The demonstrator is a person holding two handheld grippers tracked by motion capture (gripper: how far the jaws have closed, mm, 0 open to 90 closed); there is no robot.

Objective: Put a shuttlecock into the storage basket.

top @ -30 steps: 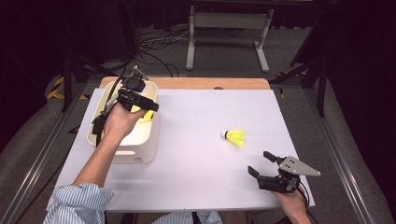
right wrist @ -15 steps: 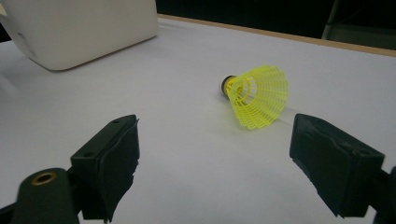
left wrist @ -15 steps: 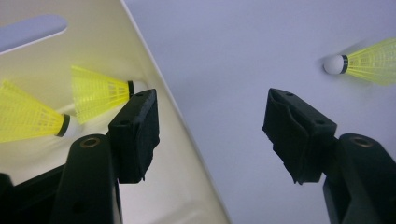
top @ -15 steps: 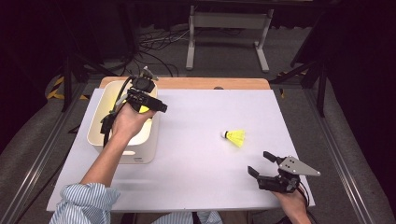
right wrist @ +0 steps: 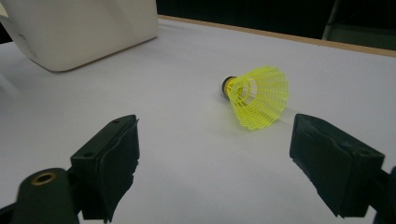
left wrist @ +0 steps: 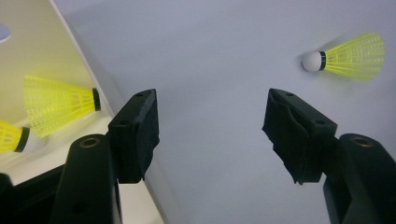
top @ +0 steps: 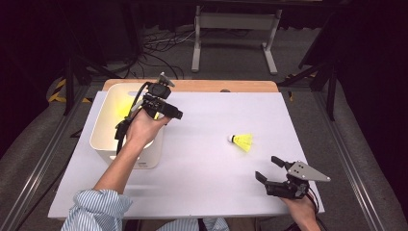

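Note:
A yellow shuttlecock (top: 243, 141) with a white cork lies on its side on the white table, right of the middle. My left gripper (top: 174, 109) hovers over the right rim of the white bin (top: 101, 137), open and empty. In the left gripper view its jaws (left wrist: 210, 100) stand wide, with the lying shuttlecock (left wrist: 348, 57) far ahead at upper right. Two more yellow shuttlecocks (left wrist: 56, 109) lie inside the bin. My right gripper (top: 267, 167) rests open near the front right edge. The shuttlecock (right wrist: 257, 95) lies a short way beyond its jaws (right wrist: 217, 126).
The white bin (right wrist: 84, 28) stands at the table's left. A wooden strip (top: 192, 85) runs along the table's far edge. A metal stand (top: 235, 21) and cables sit on the floor behind.
My left gripper has moved right, from above the bin's inside to over its right rim, still open. The right gripper and the lying shuttlecock have kept still.

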